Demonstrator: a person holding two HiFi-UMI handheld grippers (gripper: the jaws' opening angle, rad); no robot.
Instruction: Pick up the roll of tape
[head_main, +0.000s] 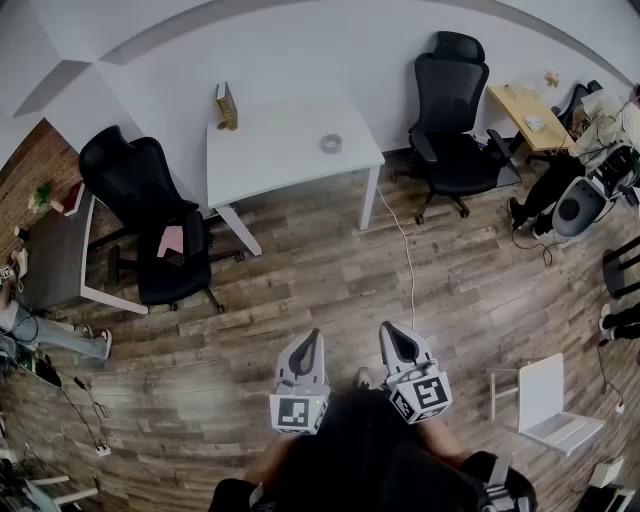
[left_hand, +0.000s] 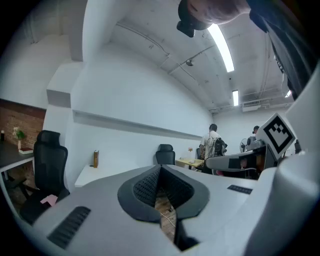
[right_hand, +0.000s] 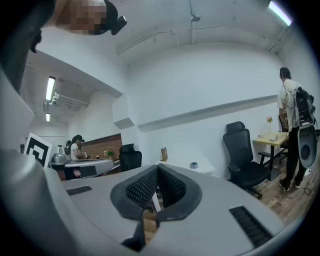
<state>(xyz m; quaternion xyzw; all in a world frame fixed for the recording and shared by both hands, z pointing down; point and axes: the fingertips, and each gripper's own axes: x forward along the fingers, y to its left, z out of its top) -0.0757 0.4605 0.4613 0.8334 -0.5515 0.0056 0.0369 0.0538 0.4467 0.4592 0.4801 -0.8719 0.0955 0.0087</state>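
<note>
Tape roll (head_main: 331, 143) on table (head_main: 270, 150), well beyond left hand-held gripper (head_main: 314, 337) and right hand-held gripper (head_main: 387, 331), both seemingly closed.

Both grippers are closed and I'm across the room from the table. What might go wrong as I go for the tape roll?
1. A white cable trails over the floor between you and the white table; a foot may snag it.
2. The left gripper and right gripper have fingers together; unopened, they would likely shove the roll of tape.
3. The roll lies near the table's edge, so a nudge may slide it off.
</note>
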